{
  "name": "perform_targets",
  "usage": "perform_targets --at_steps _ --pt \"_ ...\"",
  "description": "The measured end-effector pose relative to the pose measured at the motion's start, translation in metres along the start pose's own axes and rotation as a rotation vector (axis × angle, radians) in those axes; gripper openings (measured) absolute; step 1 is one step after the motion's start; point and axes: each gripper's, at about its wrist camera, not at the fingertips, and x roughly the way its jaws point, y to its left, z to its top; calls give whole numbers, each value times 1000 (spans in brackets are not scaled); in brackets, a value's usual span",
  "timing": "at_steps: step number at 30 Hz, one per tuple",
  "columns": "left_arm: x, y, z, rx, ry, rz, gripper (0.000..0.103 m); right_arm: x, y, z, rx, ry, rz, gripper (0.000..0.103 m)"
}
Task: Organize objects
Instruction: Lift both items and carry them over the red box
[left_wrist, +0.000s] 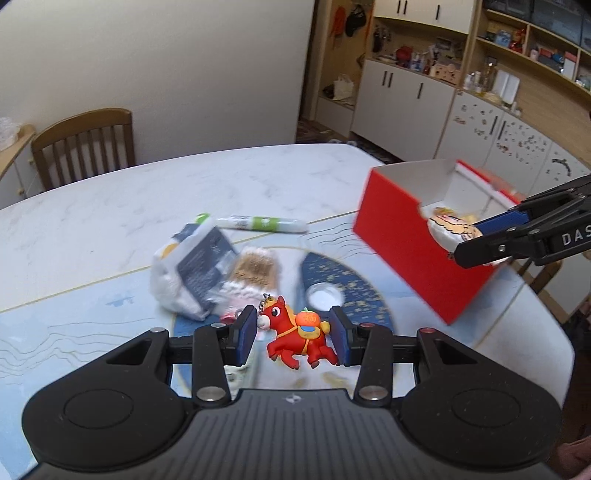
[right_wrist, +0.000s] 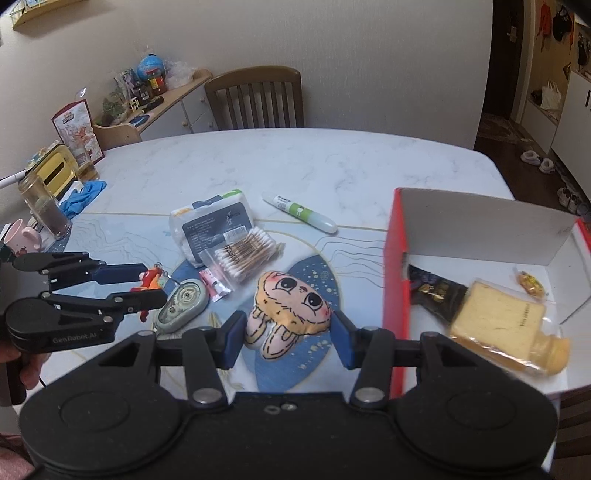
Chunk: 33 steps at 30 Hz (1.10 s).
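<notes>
Marble-look counter (right_wrist: 295, 162) with a pale blue mat on the near half, wooden chair (right_wrist: 255, 98) and white wall behind, cupboards w/ shelves at the far side of the room. Left hand-held gripper (left_wrist: 293, 334) is pinching a red horse keychain (left_wrist: 295, 338) between its blue pads, the toy hangs clear above the counter. Right hand-held gripper (right_wrist: 288, 341) is closed on a flat plush w/ a cartoon face (right_wrist: 291, 314), also lifted. The target seems to be the red cardboard box (right_wrist: 393, 280) at the right side, open on top; inside it lie already a wrapped slice of cake (right_wrist: 498, 325), a dark packet (right_wrist: 434, 291) and a small candy (right_wrist: 530, 282). On the counter remain a pack of cotton swabs (right_wrist: 245, 254), a tissue pack (right_wrist: 210, 225), a green-white tube (right_wrist: 299, 212), a correction-tape dispenser (right_wrist: 183, 304) and a small pink packet (right_wrist: 214, 284). I judge the step in hand is the carry of both items to the box, approx. midway. To do it well: bring the right one first, since it is nearer to the box, and raise it over the red wall before going across, so the plush does not catch the edge. Keep the left one back a little, so the 2 tools do not meet above the opening. Release low, over the free white floor of the box, not on the cake. The keychain's ring and chain can swing, so move it slowly.
</notes>
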Motion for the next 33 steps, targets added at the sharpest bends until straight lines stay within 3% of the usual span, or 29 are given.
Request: perform_targets --at_steps 14,25,33 --pt "6 -73 44 36 -24 -84 41 -42 -61 -18 14 -59 -39 49" --pt "39 -137 88 119 2 -143 41 -57 -128 -31 55 -86 -114 49" --pt "85 -180 108 173 50 -159 41 -56 -170 -34 82 -88 -159 49"
